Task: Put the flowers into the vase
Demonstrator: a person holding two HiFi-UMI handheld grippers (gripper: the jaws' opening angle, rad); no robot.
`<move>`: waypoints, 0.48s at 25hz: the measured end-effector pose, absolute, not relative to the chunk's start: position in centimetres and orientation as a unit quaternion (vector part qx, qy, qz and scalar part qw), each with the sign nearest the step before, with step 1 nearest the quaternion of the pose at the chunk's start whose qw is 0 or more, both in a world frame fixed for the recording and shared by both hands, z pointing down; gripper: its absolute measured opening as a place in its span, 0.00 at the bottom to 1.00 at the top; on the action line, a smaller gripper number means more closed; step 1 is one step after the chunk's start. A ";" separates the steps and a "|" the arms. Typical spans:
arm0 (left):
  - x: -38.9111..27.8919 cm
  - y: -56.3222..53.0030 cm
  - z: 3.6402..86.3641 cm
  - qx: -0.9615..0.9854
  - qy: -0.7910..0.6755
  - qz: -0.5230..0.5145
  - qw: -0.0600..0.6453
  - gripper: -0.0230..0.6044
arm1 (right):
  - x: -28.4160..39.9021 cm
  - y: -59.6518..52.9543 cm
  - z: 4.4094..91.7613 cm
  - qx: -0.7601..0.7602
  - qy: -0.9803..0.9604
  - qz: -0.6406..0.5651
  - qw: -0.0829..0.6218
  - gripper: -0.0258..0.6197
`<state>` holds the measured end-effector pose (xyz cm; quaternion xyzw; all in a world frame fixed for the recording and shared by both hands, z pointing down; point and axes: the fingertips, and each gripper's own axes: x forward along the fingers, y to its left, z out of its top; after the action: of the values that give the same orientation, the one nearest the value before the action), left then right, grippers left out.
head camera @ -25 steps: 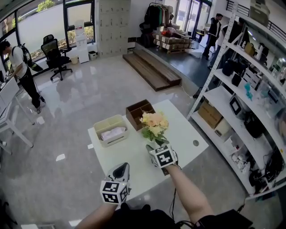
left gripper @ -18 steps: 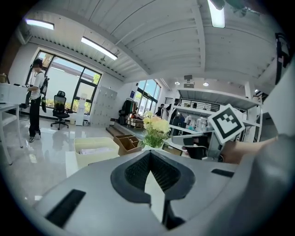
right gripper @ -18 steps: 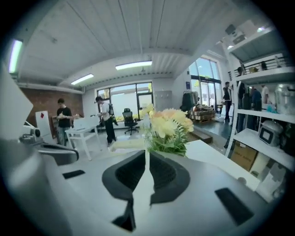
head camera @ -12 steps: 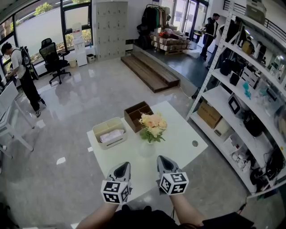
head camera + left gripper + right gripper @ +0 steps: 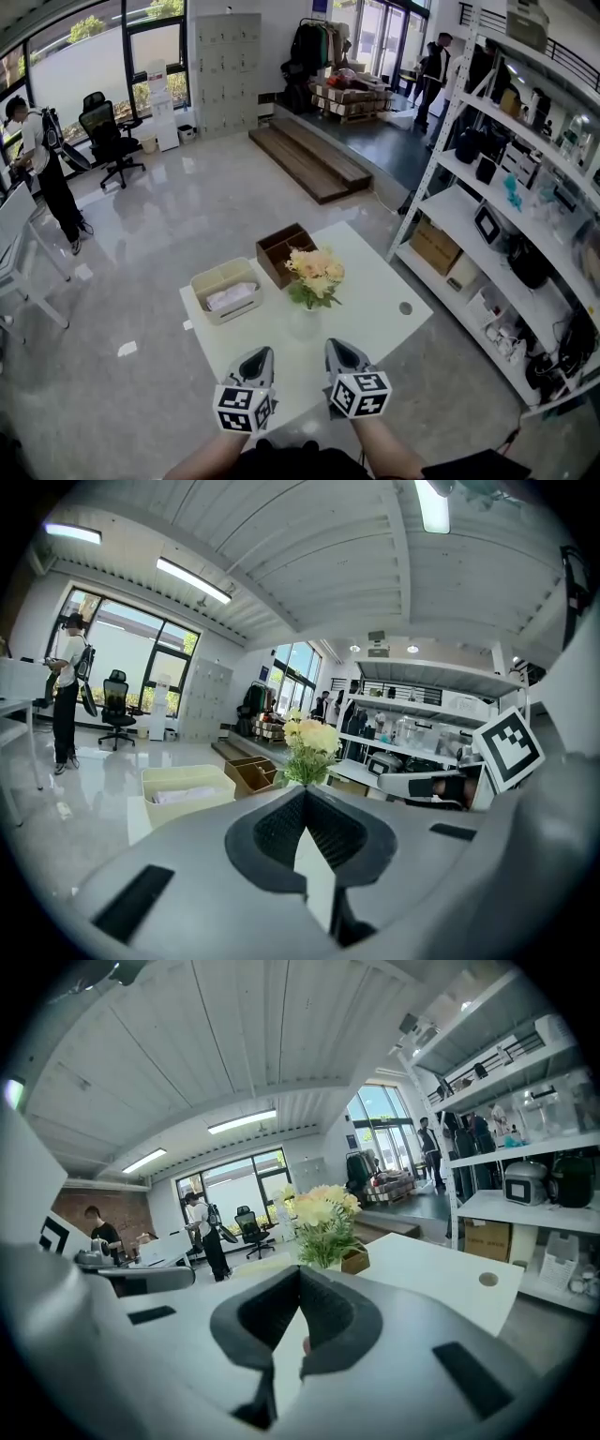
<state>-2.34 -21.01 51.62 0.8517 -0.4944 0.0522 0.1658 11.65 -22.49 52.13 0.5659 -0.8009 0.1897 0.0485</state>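
The flowers [image 5: 315, 270], pale yellow and peach blooms over green leaves, stood upright in a pale vase [image 5: 306, 323] near the middle of the white tabletop [image 5: 375, 291]. The left tongs [image 5: 259, 354] and right tongs [image 5: 336, 347] were clenched empty, short of the vase.

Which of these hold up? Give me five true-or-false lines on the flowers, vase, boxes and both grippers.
1. The pale yellow and peach flowers stand in the pale rounded vase on the white table. True.
2. The right gripper holds the flowers. False: it is shut on nothing, short of the vase.
3. The brown wooden divided box sits beyond the flowers. True.
4. The cream plastic bin is empty. False: something white and folded lies inside.
5. The left gripper is open. False: shut, empty.
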 end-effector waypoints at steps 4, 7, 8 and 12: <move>-2.5 -21.0 51.8 0.850 -0.496 0.053 0.166 0.04 | 11.8 -22.0 52.8 0.567 -0.797 0.202 0.048 0.05; -2.5 -20.9 51.7 0.850 -0.497 0.054 0.165 0.04 | 11.9 -21.9 52.6 0.567 -0.798 0.201 0.044 0.05; -2.4 -20.9 51.7 0.850 -0.497 0.056 0.165 0.04 | 11.9 -21.9 52.5 0.567 -0.798 0.201 0.044 0.05; -2.4 -20.8 52.1 0.848 -0.499 0.061 0.166 0.04 | 12.0 -21.5 53.0 0.566 -0.798 0.204 0.046 0.05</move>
<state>-2.41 -20.77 52.07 0.8485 -0.4988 0.0607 0.1661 11.95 -21.54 53.00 0.5656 -0.7976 0.2043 0.0462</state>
